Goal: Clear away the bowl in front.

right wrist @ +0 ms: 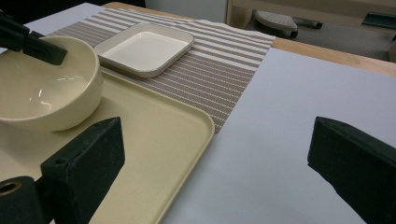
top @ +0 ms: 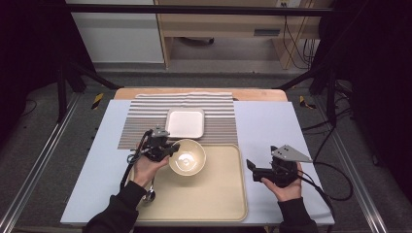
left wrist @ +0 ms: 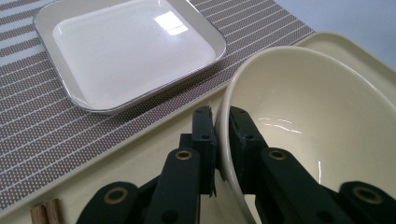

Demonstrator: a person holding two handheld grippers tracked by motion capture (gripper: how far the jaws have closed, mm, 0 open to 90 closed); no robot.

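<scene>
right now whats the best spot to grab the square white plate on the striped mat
Take the square white plate by its raised rim, at the middle of the side nearest the person. It lies flat on the striped placemat, so the tongs would probably have to come in low, one jaw over the lip and one under. The open right tongs are free; the left tongs pinch the cream bowl.

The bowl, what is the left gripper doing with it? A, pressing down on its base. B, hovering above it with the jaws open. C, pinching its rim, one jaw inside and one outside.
C: in the left gripper view the left gripper has its jaws closed on the rim of the bowl, one on each side of the wall.
</scene>
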